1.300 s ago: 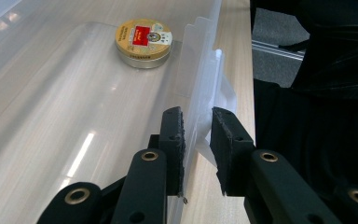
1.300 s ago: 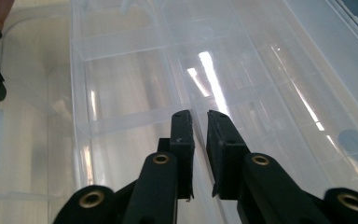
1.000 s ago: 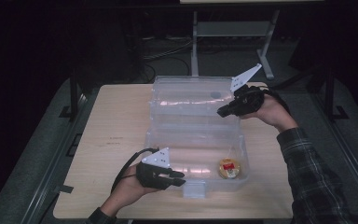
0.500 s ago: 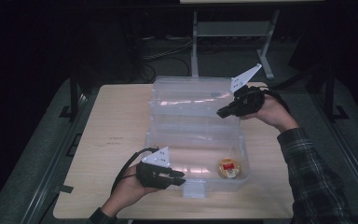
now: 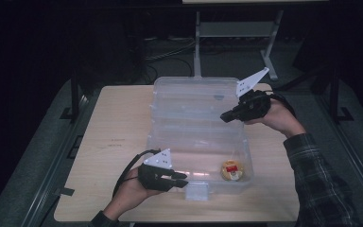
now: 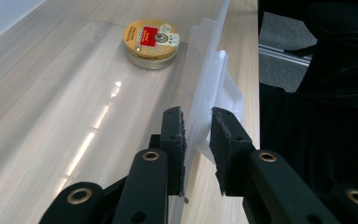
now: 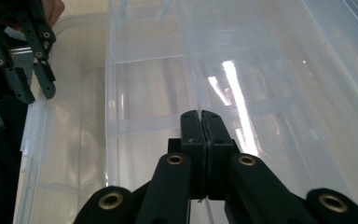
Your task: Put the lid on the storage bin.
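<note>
- Wooden table (image 5: 113,142) under my work, pale grain, a small dark mark on its left part.
- Metal stand (image 5: 231,33) beyond the far edge.
- Cables (image 5: 170,59) on dark floor.

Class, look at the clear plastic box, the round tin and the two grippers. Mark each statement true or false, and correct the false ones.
1. The round tin lies inside the clear box. True.
2. The left gripper has its jaws either side of the box's front wall. True.
3. The right gripper stands wide open. False: its jaws are shut together, on a thin clear edge of the box.
4. The tin's top is blue. False: it is gold with a red label.
5. The box's lid is closed. False: it stands open.
</note>
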Demonstrator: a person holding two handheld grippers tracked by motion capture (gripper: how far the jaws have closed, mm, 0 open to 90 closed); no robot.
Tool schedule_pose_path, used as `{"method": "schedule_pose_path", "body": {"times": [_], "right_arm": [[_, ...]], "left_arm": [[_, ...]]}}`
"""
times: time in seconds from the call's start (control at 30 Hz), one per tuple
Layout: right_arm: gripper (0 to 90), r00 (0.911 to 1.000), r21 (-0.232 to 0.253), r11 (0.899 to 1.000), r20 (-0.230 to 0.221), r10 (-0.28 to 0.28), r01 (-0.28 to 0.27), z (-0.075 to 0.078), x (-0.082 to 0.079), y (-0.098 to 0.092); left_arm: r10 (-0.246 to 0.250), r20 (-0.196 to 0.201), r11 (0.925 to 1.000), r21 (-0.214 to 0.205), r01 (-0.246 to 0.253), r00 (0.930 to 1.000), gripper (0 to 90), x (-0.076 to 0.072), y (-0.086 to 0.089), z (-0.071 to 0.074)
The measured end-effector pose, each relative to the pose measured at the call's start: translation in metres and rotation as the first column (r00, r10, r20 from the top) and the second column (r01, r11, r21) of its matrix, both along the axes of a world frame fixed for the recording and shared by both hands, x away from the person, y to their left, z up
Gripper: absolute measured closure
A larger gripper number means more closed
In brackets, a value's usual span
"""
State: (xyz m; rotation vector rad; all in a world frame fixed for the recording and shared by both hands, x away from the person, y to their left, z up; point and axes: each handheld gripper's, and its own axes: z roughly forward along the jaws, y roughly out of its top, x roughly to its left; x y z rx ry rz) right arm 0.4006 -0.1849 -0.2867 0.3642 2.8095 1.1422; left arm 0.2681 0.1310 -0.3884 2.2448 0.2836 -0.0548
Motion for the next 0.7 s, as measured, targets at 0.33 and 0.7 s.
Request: {"method": "schedule_pose_path", "body": {"times": [0.33,0.7], "right_arm": [[89.4,1.0,0.025,1.0,-0.002,0.009,-0.009,0.0,-0.012,-0.002],[89.5,0.9998,0.037,0.999,0.01,0.019,-0.02,0.0,-0.025,-0.004]], "left_arm": [[0.001,-0.004,1.0,0.004,-0.001,1.0,75.0,0.0,0.0,0.0],[0.0,-0.004,1.0,0.004,0.0,1.0,74.9,0.0,0.0,0.0]]}}
